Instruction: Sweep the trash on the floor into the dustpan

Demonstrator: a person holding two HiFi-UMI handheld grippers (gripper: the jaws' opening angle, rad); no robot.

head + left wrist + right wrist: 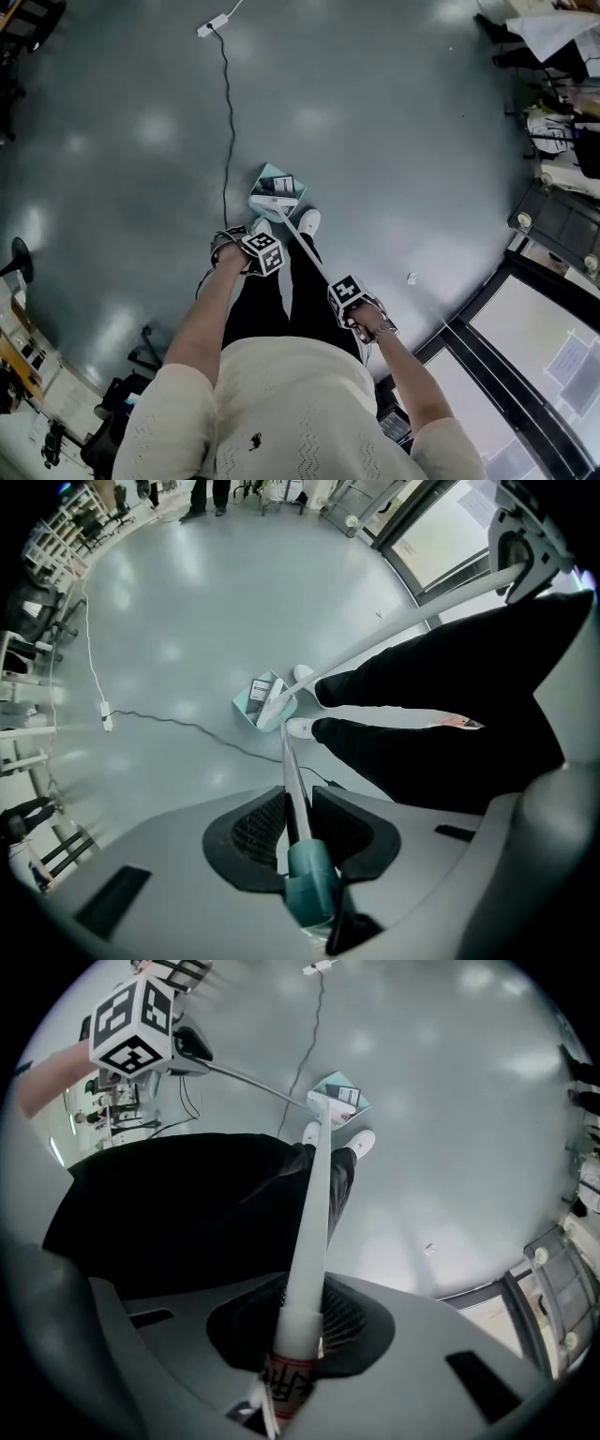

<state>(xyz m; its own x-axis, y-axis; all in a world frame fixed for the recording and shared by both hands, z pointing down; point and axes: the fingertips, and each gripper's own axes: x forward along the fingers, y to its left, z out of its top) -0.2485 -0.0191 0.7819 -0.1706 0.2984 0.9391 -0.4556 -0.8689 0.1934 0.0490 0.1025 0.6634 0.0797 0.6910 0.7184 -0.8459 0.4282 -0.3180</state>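
A teal dustpan (pixel 275 190) sits on the grey floor just ahead of my white shoes, with a dark-and-white item lying in it. My left gripper (pixel 255 251) is shut on the dustpan's thin handle (pixel 292 780), at its teal grip. My right gripper (pixel 349 302) is shut on the white broom handle (pixel 314 1213). The broom's head (pixel 319 1105) rests at the dustpan (pixel 343 1097). One small white scrap of trash (pixel 411 277) lies on the floor to the right, apart from the dustpan; the right gripper view shows the scrap (pixel 428 1249) too.
A black cable (pixel 228 112) runs from a white power strip (pixel 212 25) toward my feet. Dark chair legs and furniture line the left edge. A glass wall with a black frame (pixel 487 291) and cluttered items stand at the right.
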